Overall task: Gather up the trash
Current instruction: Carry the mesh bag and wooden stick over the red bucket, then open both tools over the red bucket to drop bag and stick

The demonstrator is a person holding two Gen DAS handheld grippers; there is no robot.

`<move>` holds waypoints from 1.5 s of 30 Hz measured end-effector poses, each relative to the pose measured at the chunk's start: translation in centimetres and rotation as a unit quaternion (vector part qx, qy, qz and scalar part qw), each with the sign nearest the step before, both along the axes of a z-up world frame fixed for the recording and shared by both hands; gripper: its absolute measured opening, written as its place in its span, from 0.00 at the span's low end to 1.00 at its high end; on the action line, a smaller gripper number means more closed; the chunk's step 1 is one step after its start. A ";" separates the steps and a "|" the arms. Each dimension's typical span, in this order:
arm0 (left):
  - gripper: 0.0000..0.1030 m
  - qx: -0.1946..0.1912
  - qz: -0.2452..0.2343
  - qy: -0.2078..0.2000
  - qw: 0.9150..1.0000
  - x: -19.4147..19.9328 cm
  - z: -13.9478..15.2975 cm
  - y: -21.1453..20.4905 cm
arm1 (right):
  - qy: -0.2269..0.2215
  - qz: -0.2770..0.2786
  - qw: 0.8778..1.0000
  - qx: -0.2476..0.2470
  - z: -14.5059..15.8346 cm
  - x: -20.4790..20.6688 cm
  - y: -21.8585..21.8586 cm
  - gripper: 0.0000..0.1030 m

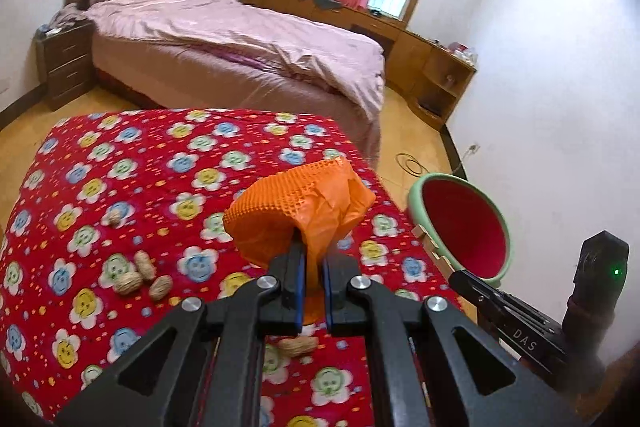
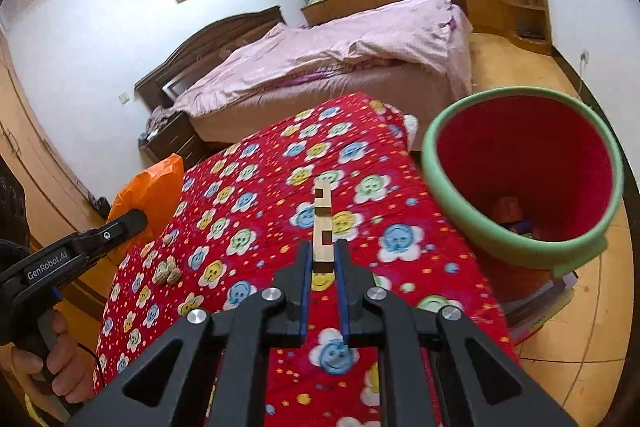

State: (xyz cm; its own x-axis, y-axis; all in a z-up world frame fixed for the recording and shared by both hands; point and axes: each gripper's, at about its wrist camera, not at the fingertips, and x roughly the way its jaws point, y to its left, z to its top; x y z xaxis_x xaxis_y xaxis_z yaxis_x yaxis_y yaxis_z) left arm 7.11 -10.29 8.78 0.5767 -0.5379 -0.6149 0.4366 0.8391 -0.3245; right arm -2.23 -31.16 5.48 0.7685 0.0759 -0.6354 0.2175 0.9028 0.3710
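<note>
- Red flower-print quilted cloth (image 1: 168, 163) fills the lower left; it isn't cleared yet.
- Green-rimmed red bin (image 2: 524, 171), right side, already has a few bits inside.
- Crumpled orange plastic bag (image 1: 304, 211) is clamped in the left gripper (image 1: 314, 267), centre frame.
- Notched pale wooden strip (image 2: 322, 227) is pinched by the right gripper (image 2: 323, 263).
- Tan peanut shells (image 1: 144, 277) are left, lower left.

Left gripper (image 1: 314, 263) clamps an orange bag (image 1: 300, 211) (peanuts (image 1: 140, 277) below).

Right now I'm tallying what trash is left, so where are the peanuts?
In the left wrist view, the peanuts lie in a cluster on the red flowered cloth, left of the left gripper and its orange bag.
</note>
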 end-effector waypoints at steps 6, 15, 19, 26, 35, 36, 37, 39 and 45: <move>0.05 0.007 -0.034 -0.014 0.999 -0.4 1.0 -3.7 | -0.009 -0.034 0.999 0.007 0.2 -1.9 -2.9 0.12; 0.05 0.032 -0.091 -0.017 0.995 -0.4 0.7 -9.9 | -0.018 -0.089 0.996 0.009 0.5 -3.9 -7.5 0.12; 0.05 0.042 -0.115 -0.016 0.992 -0.3 0.2 -12.7 | -0.017 -0.110 0.994 0.006 0.4 -4.5 -9.5 0.12; 0.05 0.067 -0.151 -0.019 0.986 0.2 -0.8 -17.1 | -0.009 -0.142 0.990 -0.004 0.2 -4.7 -13.0 0.12; 0.05 0.092 -0.184 -0.002 0.979 1.3 -3.3 -22.9 | 0.013 -0.167 0.986 -0.006 -1.1 -3.5 -17.0 0.12; 0.05 0.095 -0.186 -0.001 0.978 1.4 -3.6 -23.4 | 0.016 -0.168 0.986 -0.005 -1.3 -3.4 -17.3 0.12; 0.05 0.098 -0.188 0.002 0.977 1.5 -3.9 -23.9 | 0.018 -0.169 0.985 -0.004 -1.4 -3.3 -17.5 0.12; 0.05 0.104 -0.191 0.010 0.976 1.8 -4.6 -24.9 | 0.022 -0.172 0.985 0.000 -1.8 -3.0 -18.0 0.12; 0.06 0.111 -0.195 0.018 0.974 1.9 -5.5 -26.2 | 0.030 -0.174 0.984 0.008 -2.8 -2.5 -19.1 0.13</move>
State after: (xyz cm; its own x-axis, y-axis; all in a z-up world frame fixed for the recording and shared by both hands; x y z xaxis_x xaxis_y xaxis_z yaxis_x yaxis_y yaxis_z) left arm 9.01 -36.48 3.27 0.3309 -0.5624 -0.7578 0.7274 0.6636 -0.1748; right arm -4.77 -50.26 2.68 0.7109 -0.1755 -0.6811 0.5351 0.7634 0.3618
